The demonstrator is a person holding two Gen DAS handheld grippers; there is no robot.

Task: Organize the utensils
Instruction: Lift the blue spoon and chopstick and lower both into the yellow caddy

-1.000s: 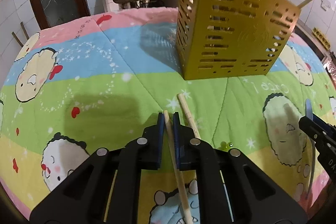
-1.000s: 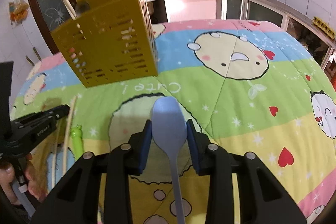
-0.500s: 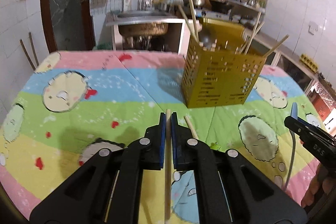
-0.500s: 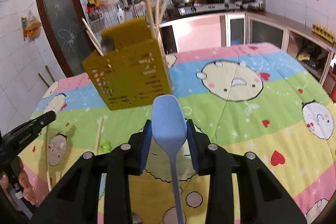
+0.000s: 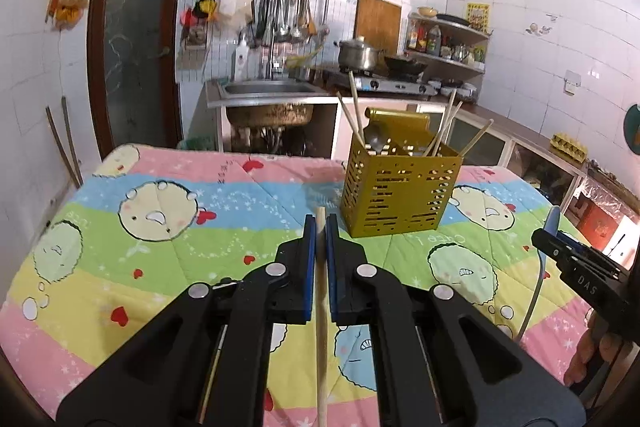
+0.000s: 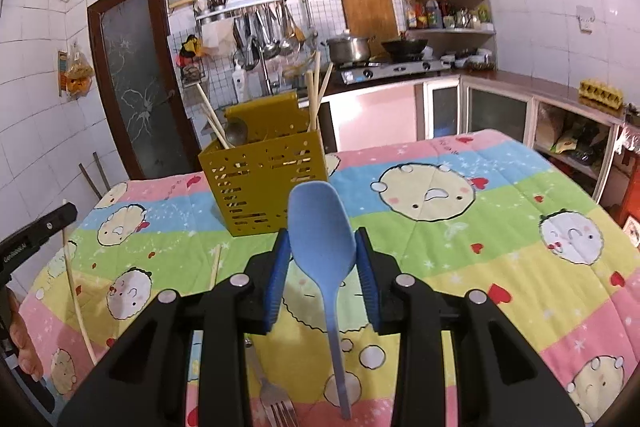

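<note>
A yellow perforated utensil holder [image 5: 400, 193] stands on the cartoon-print quilt, with several chopsticks and a metal ladle in it; it also shows in the right wrist view [image 6: 262, 187]. My left gripper [image 5: 320, 223] is shut on a wooden chopstick [image 5: 321, 327], held well above the quilt, in front and left of the holder. My right gripper [image 6: 322, 239] is shut on a blue spoon [image 6: 322, 231], bowl forward, handle hanging down. In the right wrist view another chopstick [image 6: 216, 267] lies on the quilt and a fork [image 6: 272, 399] lies below the gripper.
The quilt-covered table [image 5: 160, 251] fills the foreground. Behind it are a steel sink [image 5: 268, 91], a gas stove with a pot [image 5: 360, 55], a shelf of bottles and a dark door [image 5: 136, 39]. The right gripper shows at the left view's right edge [image 5: 580, 267].
Both grippers have risen and pulled back from the holder, still gripping the chopstick and the blue spoon. The holder now looks smaller and farther away.
</note>
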